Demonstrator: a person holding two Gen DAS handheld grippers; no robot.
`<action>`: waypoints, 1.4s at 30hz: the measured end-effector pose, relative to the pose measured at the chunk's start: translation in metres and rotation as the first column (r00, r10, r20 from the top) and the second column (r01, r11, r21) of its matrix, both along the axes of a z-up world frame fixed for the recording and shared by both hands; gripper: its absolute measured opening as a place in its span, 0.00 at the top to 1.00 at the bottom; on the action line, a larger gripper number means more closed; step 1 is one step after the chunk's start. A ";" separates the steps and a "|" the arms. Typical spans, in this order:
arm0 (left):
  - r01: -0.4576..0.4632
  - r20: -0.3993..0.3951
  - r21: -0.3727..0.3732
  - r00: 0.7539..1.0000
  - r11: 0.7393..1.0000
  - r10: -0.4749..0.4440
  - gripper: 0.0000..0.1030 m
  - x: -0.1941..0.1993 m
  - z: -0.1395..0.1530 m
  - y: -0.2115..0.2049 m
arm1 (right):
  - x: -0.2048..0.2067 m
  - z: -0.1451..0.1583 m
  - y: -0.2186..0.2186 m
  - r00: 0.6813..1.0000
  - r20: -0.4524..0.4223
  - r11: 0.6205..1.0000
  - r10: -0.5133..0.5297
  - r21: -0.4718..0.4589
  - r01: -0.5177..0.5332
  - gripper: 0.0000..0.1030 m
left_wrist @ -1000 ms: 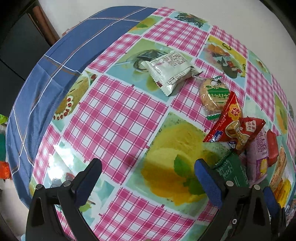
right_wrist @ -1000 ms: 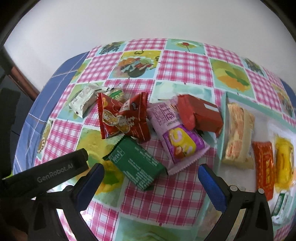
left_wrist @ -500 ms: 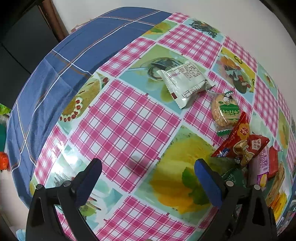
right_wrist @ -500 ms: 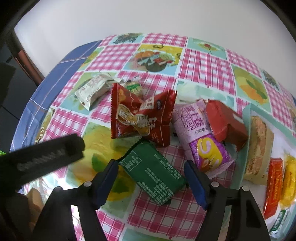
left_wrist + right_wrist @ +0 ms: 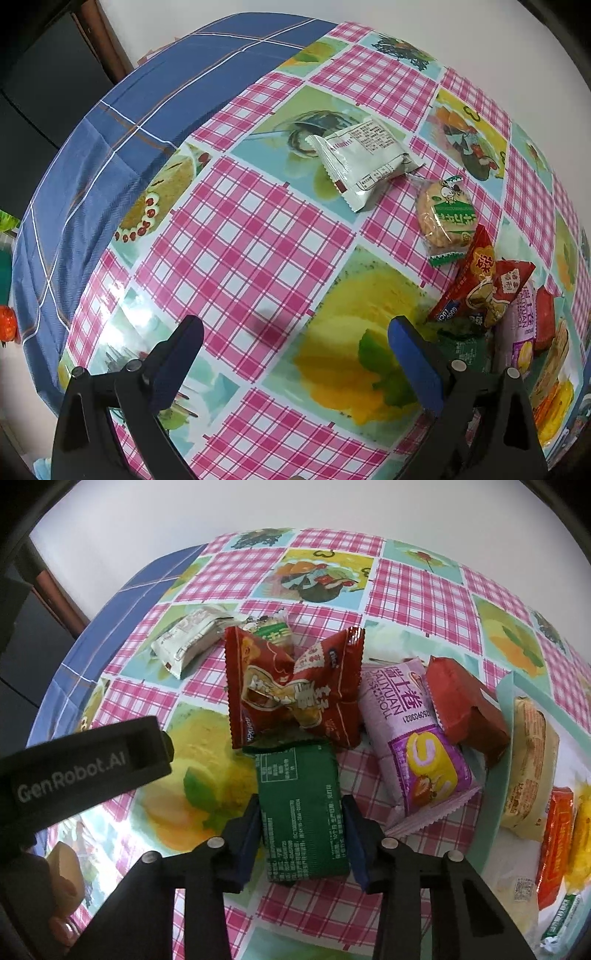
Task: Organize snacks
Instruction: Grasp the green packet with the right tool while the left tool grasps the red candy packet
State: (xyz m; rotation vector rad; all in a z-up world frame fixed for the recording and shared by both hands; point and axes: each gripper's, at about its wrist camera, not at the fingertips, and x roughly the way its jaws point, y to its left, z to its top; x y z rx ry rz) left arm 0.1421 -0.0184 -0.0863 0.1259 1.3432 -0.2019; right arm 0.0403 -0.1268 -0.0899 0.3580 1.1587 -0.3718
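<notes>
One second back, wide apart above the pile; now pinched in on the green packet (image 5: 303,812), right gripper (image 5: 301,834) jaws pressing both long edges. Still flat on the surface (image 5: 236,236), far end tucked under the red wrappers (image 5: 295,686). Pick secured, by the look of it, ready to lift toward the tray (image 5: 506,709). Left gripper (image 5: 291,358) jaws spread wide, holding nothing.

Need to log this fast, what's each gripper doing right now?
Left gripper: open, holding nothing.
Right gripper: shut on the green packet.
</notes>
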 end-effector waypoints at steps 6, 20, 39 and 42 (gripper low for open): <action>0.019 0.002 -0.014 1.000 1.000 -0.018 0.03 -0.002 0.002 -0.005 | -0.008 0.004 -0.006 0.999 0.014 0.999 -0.038 0.035 0.037 0.59; 0.106 0.066 -0.155 0.993 0.982 -0.096 0.03 -0.007 0.029 -0.037 | -0.034 0.058 -0.038 0.978 0.151 0.989 -0.145 0.042 0.141 0.59; 0.289 0.113 -0.161 0.955 0.944 -0.273 0.26 -0.018 0.016 -0.093 | -0.070 0.065 -0.084 0.952 0.144 0.963 -0.269 0.049 0.264 0.59; 0.292 0.105 -0.160 0.955 0.943 -0.278 0.44 -0.018 0.012 -0.095 | -0.071 0.065 -0.086 0.951 0.144 0.962 -0.274 0.051 0.269 0.59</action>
